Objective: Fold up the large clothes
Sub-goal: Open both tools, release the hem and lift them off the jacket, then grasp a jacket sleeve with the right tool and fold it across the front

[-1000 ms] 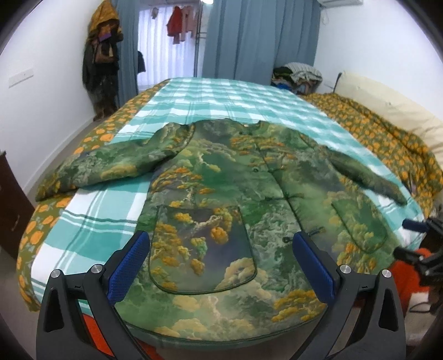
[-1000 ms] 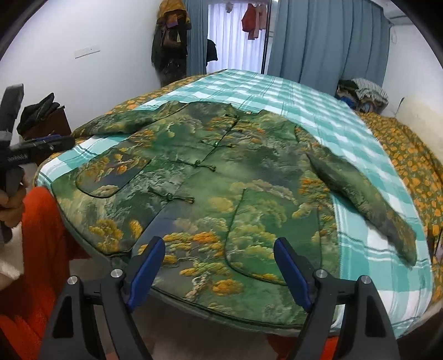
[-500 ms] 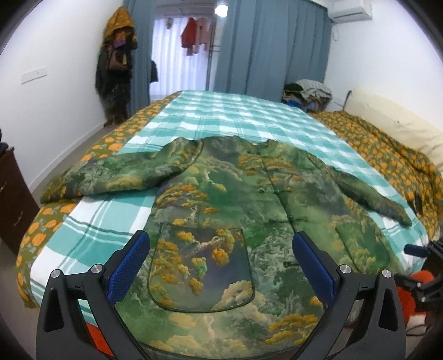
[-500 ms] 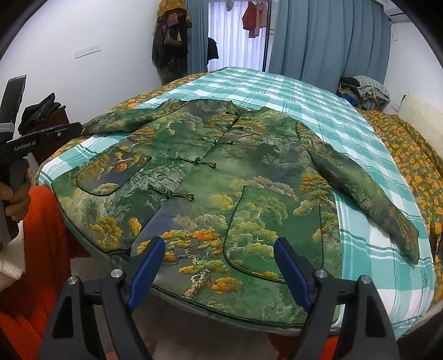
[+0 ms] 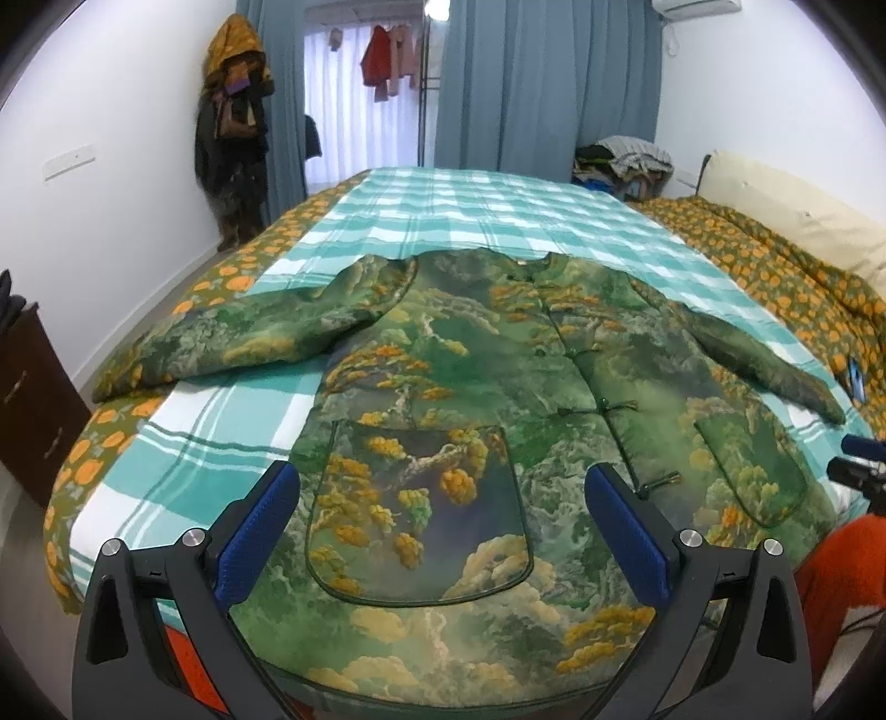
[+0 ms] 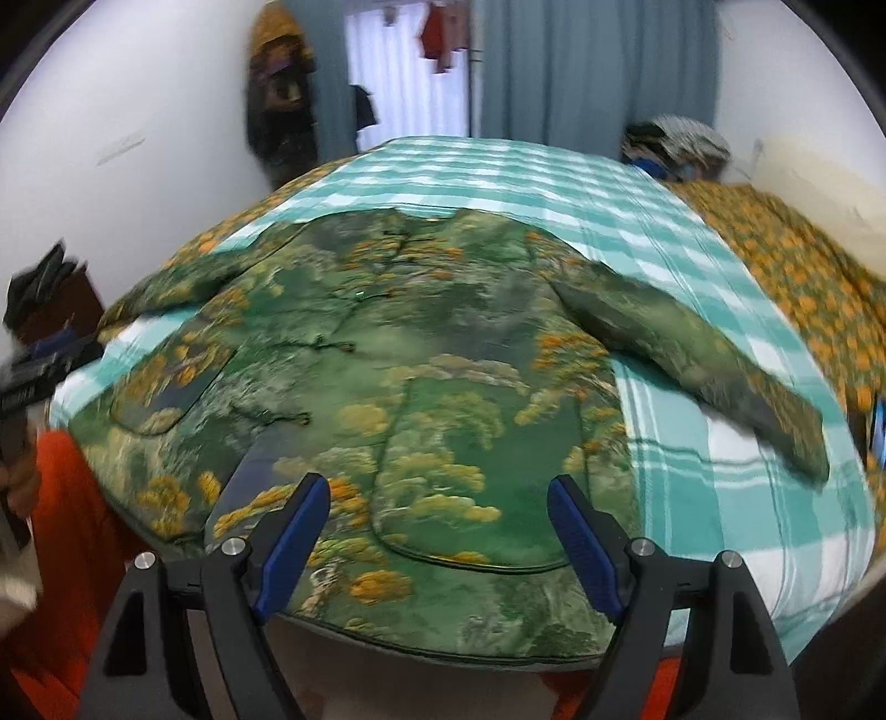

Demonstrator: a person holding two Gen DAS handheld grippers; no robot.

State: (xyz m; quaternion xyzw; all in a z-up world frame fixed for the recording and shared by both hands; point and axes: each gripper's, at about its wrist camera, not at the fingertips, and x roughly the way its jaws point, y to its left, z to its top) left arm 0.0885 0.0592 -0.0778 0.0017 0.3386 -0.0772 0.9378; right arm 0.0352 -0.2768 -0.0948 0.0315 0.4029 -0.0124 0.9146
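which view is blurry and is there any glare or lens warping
Right wrist view: smeared by motion blur, so the jacket print and the wall look soft. Left wrist view: sharp, with a bright ceiling lamp and the backlit window washed out. Both views: fisheye bulge curving the bed, dark corners.

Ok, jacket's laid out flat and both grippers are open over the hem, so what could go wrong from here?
1. The jacket hem hangs past the bed edge; a pull toward you could drag it off.
2. It looks thickly padded, so the left gripper or right gripper may pinch only the top layer.
3. The far sleeve ends beside a phone lying on the quilt; sweeping that sleeve in could snag it.
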